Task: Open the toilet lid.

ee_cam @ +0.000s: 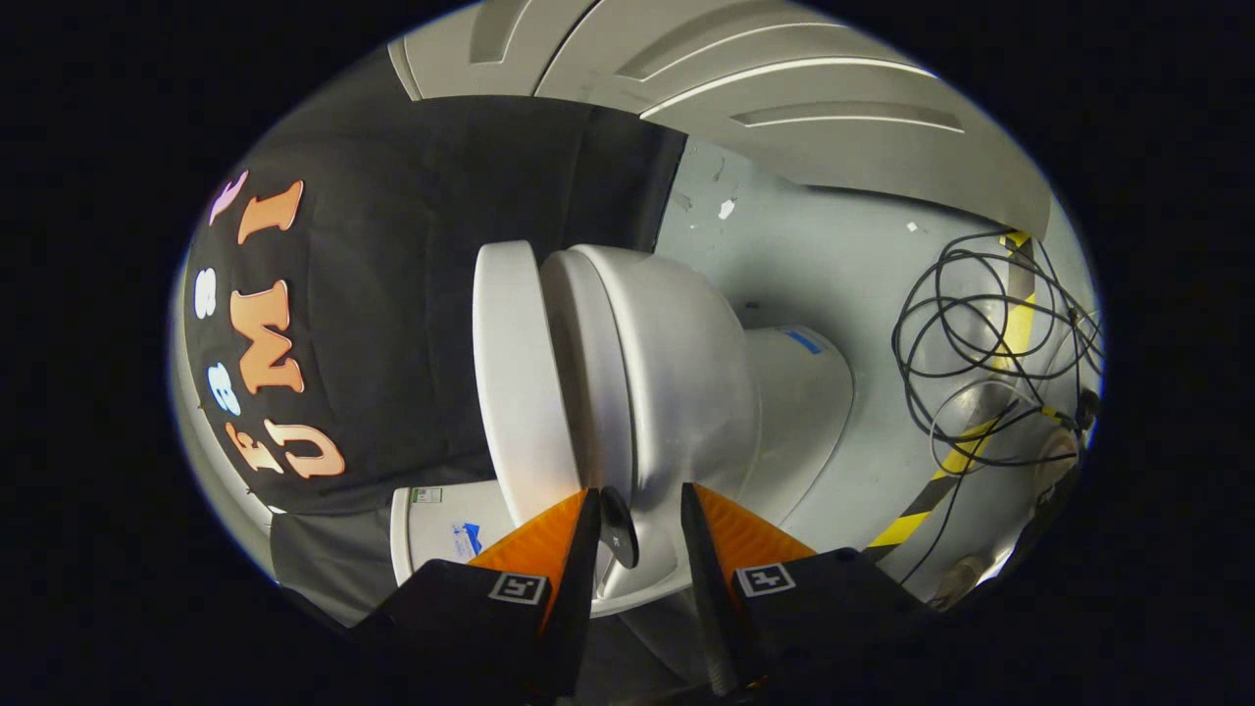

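White glossy plastic toilet lid [510, 382] stands raised off the white ceramic bowl [677, 382], just ahead of the claw [639, 510], whose fingers sit apart, gripping nothing, likely for pushing.

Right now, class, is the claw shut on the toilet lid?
No. The claw is open, its fingers apart just short of the toilet bowl, with the toilet lid beyond one finger, unpressed.

The gripper [637, 510] has two wedge-shaped fingers [578, 559] that narrow toward their tips. Each rises from a black block, and each block bears a small square black-and-white marker [518, 587] on its top face. The fingers stand apart.
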